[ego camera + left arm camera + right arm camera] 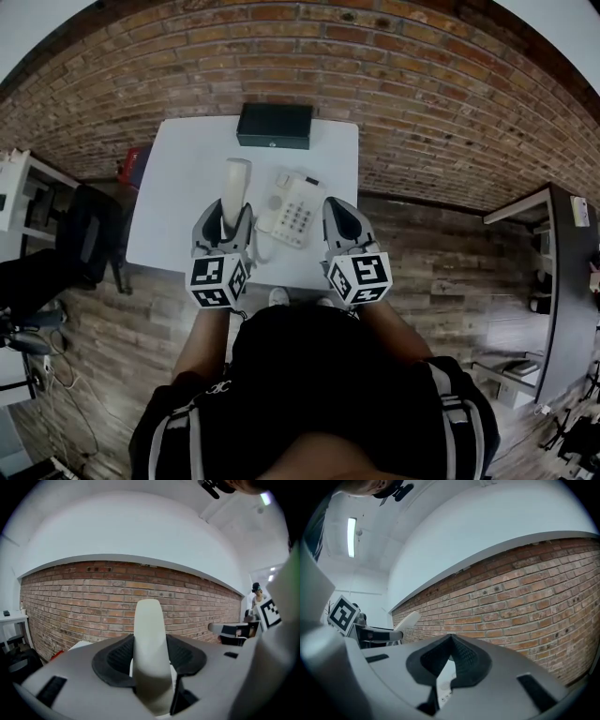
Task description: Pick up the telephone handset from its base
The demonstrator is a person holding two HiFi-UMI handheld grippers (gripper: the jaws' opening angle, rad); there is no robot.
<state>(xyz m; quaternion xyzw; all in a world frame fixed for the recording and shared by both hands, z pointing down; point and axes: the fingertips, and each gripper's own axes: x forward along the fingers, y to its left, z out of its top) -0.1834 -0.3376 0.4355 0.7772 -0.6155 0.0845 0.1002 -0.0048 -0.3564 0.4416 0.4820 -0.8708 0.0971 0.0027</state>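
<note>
**Handset in the left tool, beside the telephone base**

The left tool [223,221] is closed on the cream handset [234,190]. In the left gripper view the dark pads [117,657] of this tool [150,654] press on both sides of the handset [149,632]. The handset's rounded far end juts out past them and shows against the brick wall [84,597].

From the head view the handset sits just left of the telephone base [296,214], off its cradle and running roughly parallel to the base's long side.

The right tool [341,217] is just right of the base, level with its keypad. In the right gripper view this tool [451,639] has its tips touching, with nothing caught between them. A sliver of the base's pale face [441,686] shows through the gap lower down.

The base rests on a white counter [178,178], towards the person's edge. A black box [274,125] stands beyond the base on the counter's far edge, well apart from it. Beyond the box is the brick wall [394,66].
</note>
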